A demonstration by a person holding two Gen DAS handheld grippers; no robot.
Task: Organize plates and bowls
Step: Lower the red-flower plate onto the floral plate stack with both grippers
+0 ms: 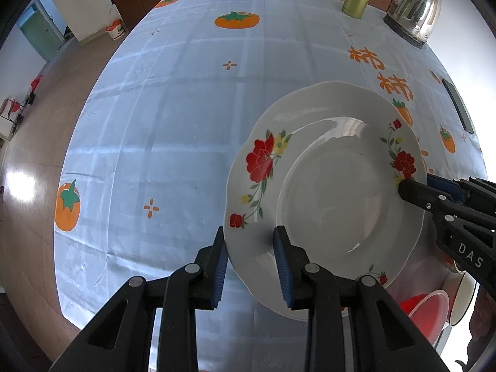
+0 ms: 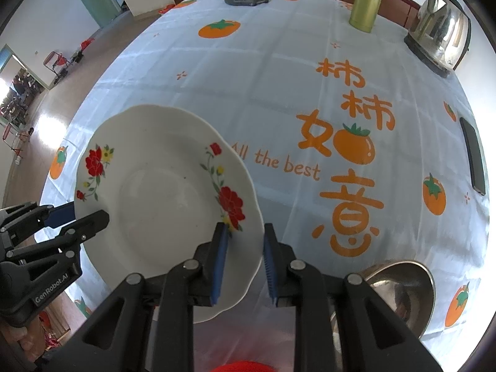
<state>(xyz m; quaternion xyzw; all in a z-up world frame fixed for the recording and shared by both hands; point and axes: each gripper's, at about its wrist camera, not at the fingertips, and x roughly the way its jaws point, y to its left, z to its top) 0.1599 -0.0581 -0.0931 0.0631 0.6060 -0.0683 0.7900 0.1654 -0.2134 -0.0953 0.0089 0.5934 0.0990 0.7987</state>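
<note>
- Plate (image 1: 325, 186), white with red flowers, left wrist view: it lies ahead and to the right of my left gripper (image 1: 252, 266). Its near-left rim passes between my two blue pads; the left finger (image 1: 220, 266) is at the outer edge, the right finger sits over the plate's upper face. Fingers straddle the rim, but a gap shows at the pads; I judge them not clenched.
- Same view: my right gripper (image 1: 415, 187) comes in from the right, its tips at the far-right rim. Plate appears tilted and off the worktop (image 1: 173, 130), but I cannot tell for sure.
- Red bowl (image 1: 424, 313) and a white bowl sit low right, partly hidden.
- Right wrist view: plate (image 2: 167, 204) lies ahead-left of my right gripper (image 2: 246, 263). Its right rim runs between the pads; left finger (image 2: 220, 263) over the face, right finger outside the edge. Spread, rim not visibly pinched.
- Metal bowl (image 2: 400, 291) is near-right on the worktop.
- Judgement: both grippers are equally near, on opposite rims; either closes across the rim.
</note>
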